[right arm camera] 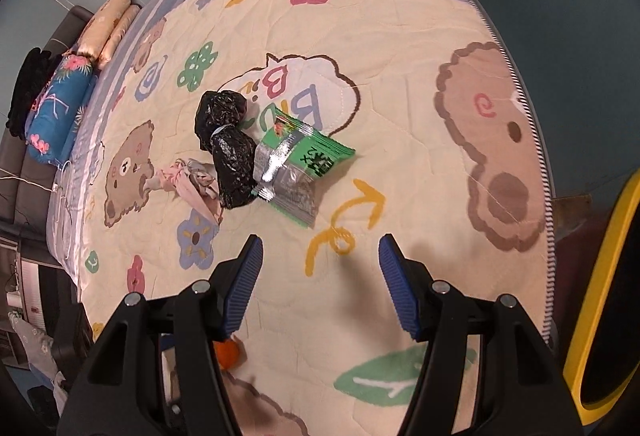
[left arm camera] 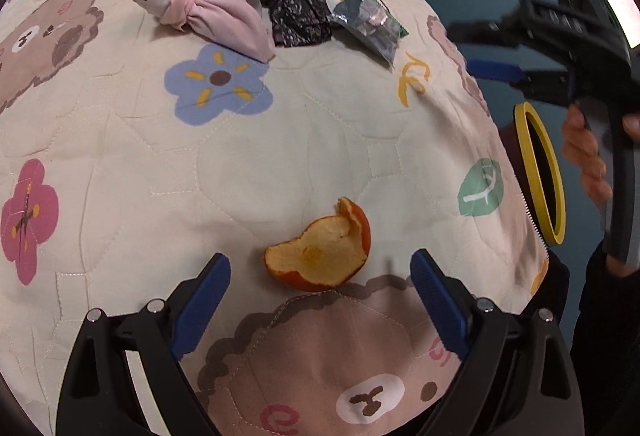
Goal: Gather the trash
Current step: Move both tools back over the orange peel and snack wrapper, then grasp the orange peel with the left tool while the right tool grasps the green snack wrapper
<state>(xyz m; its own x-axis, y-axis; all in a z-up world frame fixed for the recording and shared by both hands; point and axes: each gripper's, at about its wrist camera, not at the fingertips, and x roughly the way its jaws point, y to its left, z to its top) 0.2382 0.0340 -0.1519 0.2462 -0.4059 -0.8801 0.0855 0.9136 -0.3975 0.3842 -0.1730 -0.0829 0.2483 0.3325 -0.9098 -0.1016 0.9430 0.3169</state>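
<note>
An orange peel (left arm camera: 320, 256) lies on the quilted bedspread (left arm camera: 280, 156), between the open fingers of my left gripper (left arm camera: 320, 272), which hovers just over it. Farther back lie a knotted pink cloth (left arm camera: 216, 20), a tied black plastic bag (left arm camera: 290, 0) and a green and silver snack wrapper (left arm camera: 370, 24). My right gripper (right arm camera: 320, 260) is open and empty above the bedspread (right arm camera: 400, 36), short of the wrapper (right arm camera: 298, 168), the black bag (right arm camera: 228, 148) and the pink cloth (right arm camera: 188, 180). The peel (right arm camera: 228, 352) shows behind its left finger. The right gripper (left arm camera: 492, 52) also shows in the left wrist view.
A yellow-rimmed bin (left arm camera: 540, 172) stands off the bed's right edge; its rim (right arm camera: 600, 296) also shows in the right wrist view. Pillows (right arm camera: 60, 104) lie at the far end of the bed. Blue floor surrounds the bed.
</note>
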